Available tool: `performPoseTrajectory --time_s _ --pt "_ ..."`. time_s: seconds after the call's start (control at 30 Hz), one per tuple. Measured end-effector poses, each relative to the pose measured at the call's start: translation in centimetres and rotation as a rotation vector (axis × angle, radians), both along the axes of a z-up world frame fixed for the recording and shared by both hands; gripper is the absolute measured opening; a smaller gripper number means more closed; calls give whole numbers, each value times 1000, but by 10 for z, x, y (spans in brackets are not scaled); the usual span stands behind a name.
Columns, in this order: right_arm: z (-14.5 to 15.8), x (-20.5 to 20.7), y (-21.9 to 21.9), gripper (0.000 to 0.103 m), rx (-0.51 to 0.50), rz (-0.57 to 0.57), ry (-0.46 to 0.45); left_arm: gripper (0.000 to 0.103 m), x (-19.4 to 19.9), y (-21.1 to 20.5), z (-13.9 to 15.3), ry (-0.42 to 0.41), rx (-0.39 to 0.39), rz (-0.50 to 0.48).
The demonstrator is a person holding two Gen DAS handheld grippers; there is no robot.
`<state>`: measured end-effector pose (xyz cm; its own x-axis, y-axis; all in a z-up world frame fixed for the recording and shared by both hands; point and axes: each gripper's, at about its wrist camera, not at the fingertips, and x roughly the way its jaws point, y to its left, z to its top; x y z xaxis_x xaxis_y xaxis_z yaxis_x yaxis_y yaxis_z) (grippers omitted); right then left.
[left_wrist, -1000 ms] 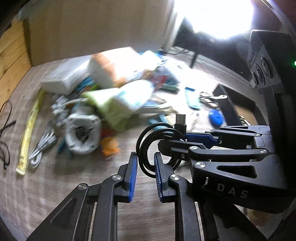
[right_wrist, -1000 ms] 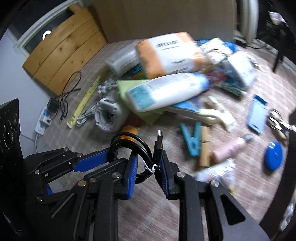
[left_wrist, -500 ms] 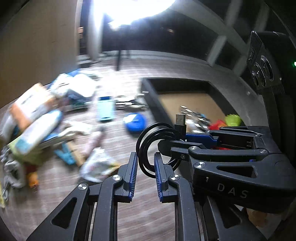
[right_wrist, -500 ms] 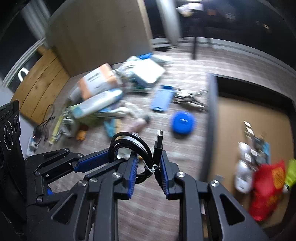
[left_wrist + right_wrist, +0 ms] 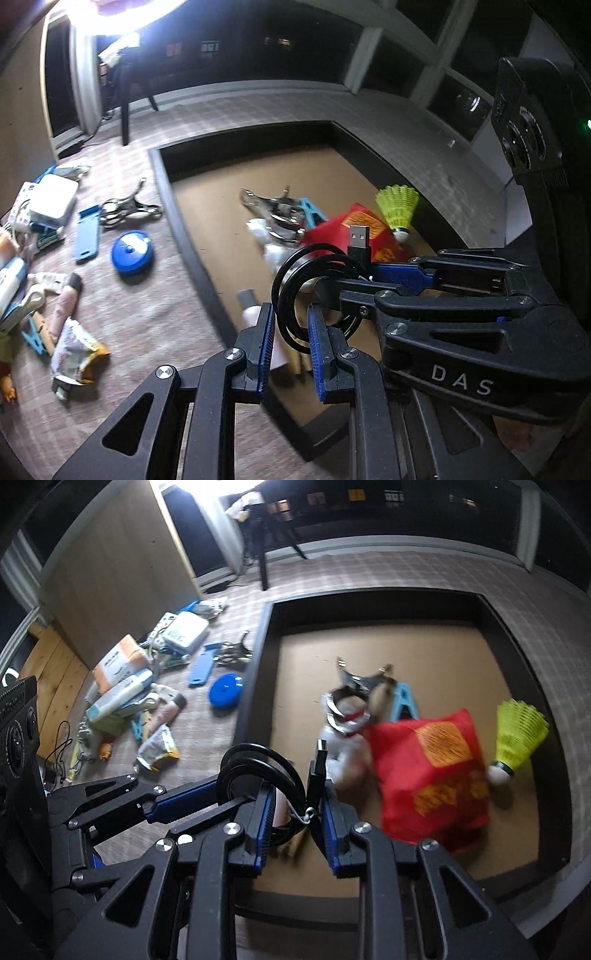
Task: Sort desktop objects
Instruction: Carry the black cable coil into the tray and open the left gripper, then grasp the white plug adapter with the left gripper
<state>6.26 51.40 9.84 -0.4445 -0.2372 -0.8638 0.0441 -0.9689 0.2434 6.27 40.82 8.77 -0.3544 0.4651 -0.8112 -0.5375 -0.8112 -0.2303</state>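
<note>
A coiled black USB cable (image 5: 314, 273) is held by both grippers above the near edge of a dark-rimmed tray (image 5: 192, 236). My left gripper (image 5: 291, 328) is shut on the coil's loops. My right gripper (image 5: 295, 805) is shut on the cable (image 5: 258, 764) by its tie, with the USB plug (image 5: 319, 764) sticking up. The tray (image 5: 255, 672) holds a red packet (image 5: 432, 768), a yellow shuttlecock (image 5: 517, 738), metal clips (image 5: 354, 686) and a blue clothes peg (image 5: 406, 701).
Left of the tray on the carpet lie a blue round case (image 5: 131, 251), a blue flat holder (image 5: 86, 236), metal clips (image 5: 125, 210), a pink tube (image 5: 64, 306), a crumpled snack bag (image 5: 75, 354) and a heap of boxes and bottles (image 5: 125, 679).
Both grippers carried the cable from over the heap of objects rightwards to above the tray. The grip on the cable has not changed.
</note>
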Motion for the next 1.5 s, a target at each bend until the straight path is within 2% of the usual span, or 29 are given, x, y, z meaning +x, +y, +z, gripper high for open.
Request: performPoseTrajectory --time_s 0.07,0.13,0.17,0.2,0.23,0.27,0.53,0.7,1.03,1.3,1.4,1.43,1.5 --pt "0 4 6 24 3 -12 -2 18 3 5 0 -7 -1 -16" --pt "0 7 10 25 21 -22 5 37 2 8 -3 -20 -22 -12" --pt "1 9 11 32 33 -30 11 62 2 8 -5 -26 -23 -9" --pt "2 10 14 40 44 -39 13 68 3 7 -5 -27 -14 -5" --pt "4 12 16 61 49 -51 19 68 5 5 -3 -20 -2 -3" --pt "7 14 18 69 49 -61 33 68 6 4 -2 -15 -3 -2" --pt "19 16 10 69 54 -73 77 65 6 -26 6 15 -5 59" --pt "20 12 -18 69 49 -26 85 62 2 -71 12 29 -10 153" --pt "33 -8 -119 69 24 123 123 54 -7 -201 7 27 -14 409" --pt "23 -23 -209 68 -31 237 109 47 -11 -307 -2 14 -19 575" --pt "17 -29 -241 58 -59 273 92 45 -15 -332 -9 7 -25 597" --pt "15 -32 -251 52 -67 283 84 44 -16 -340 -11 3 -28 603" --pt "9 -39 -274 49 -71 300 67 40 -20 -351 -16 -9 -35 602"
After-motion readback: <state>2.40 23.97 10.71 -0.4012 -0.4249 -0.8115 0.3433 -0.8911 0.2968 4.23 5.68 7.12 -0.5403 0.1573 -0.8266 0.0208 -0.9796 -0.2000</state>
